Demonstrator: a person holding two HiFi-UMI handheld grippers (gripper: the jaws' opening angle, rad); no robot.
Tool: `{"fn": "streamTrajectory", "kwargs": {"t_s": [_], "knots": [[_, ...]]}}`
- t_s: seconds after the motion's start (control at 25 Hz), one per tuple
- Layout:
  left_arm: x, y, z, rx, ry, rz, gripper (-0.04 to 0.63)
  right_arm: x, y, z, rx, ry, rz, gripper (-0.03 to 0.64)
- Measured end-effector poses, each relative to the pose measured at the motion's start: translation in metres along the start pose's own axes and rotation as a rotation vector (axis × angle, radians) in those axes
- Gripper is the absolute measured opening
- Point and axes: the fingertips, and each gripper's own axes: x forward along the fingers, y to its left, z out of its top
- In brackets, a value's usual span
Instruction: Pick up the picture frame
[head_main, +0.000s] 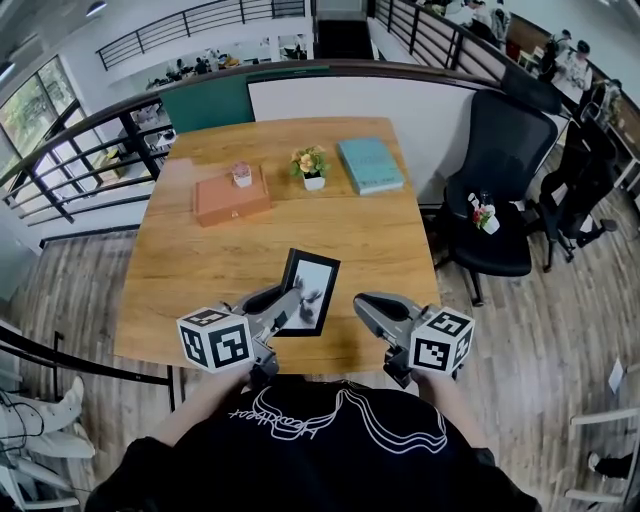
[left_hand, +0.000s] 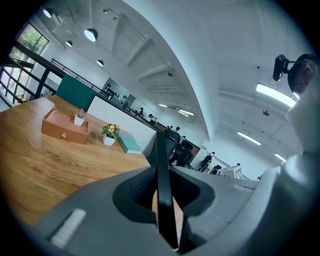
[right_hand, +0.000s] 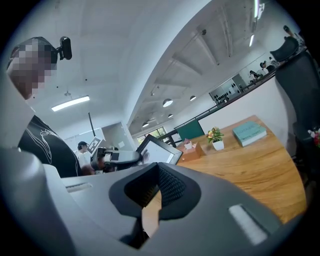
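The picture frame is black with a pale picture. It is near the wooden table's front edge, with its left side in my left gripper. Looking along the left gripper, the frame's thin black edge runs upright between the shut jaws. In the right gripper view the frame is tilted up off the table with the left gripper gripping it. My right gripper hovers just right of the frame, apart from it. Its jaws are shut on nothing.
At the table's far side lie a brown box with a small pink pot on it, a potted flower and a teal book. A black office chair stands right of the table. A railing runs behind.
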Motion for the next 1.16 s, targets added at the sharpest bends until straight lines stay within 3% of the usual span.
{"fn": "streamTrajectory", "kwargs": {"t_s": [1.16], "knots": [[0.0093, 0.0037, -0.0102, -0.034, 0.003, -0.011, 0.069, -0.0074, -0.0046, -0.0025, 0.015, -0.004, -0.006, 0.025]]}}
